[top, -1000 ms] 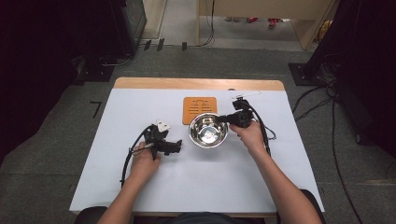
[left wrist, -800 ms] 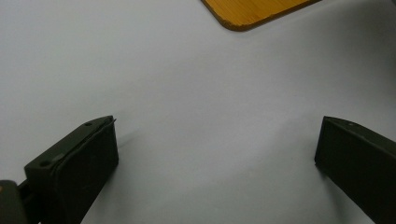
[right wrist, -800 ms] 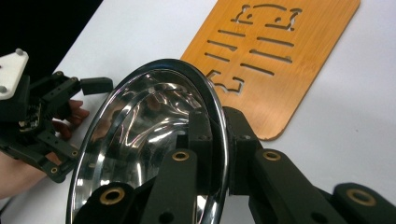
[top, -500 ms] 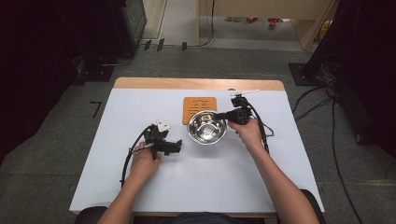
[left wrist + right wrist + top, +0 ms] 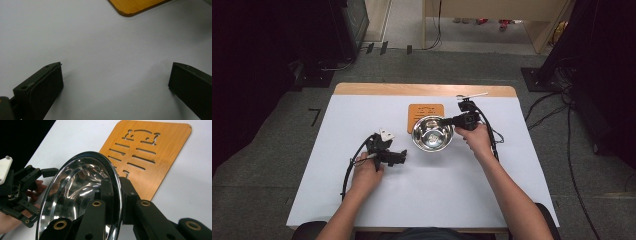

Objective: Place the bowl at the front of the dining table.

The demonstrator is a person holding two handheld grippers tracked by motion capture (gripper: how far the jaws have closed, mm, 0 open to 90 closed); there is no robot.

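A shiny steel bowl (image 5: pixel 432 134) sits at the table's middle, its far edge over the near edge of an orange slotted wooden board (image 5: pixel 426 112). My right gripper (image 5: pixel 457 120) comes in from the right and is shut on the bowl's right rim. In the right gripper view the two jaws pinch the rim (image 5: pixel 117 192), one inside the bowl (image 5: pixel 75 187) and one outside, with the board (image 5: pixel 150 152) behind. My left gripper (image 5: pixel 401 156) rests low on the table to the left of the bowl. It stands open (image 5: pixel 117 75) over bare white surface.
The white table (image 5: pixel 492 190) has a wooden strip along its far edge. A corner of the orange board (image 5: pixel 135 6) shows at the top of the left gripper view. Cables trail from both grippers. Dark equipment stands on the floor around the table.
The bowl, held by the right gripper, has shifted slightly away from me toward the orange board. The left hand and its gripper have not moved.
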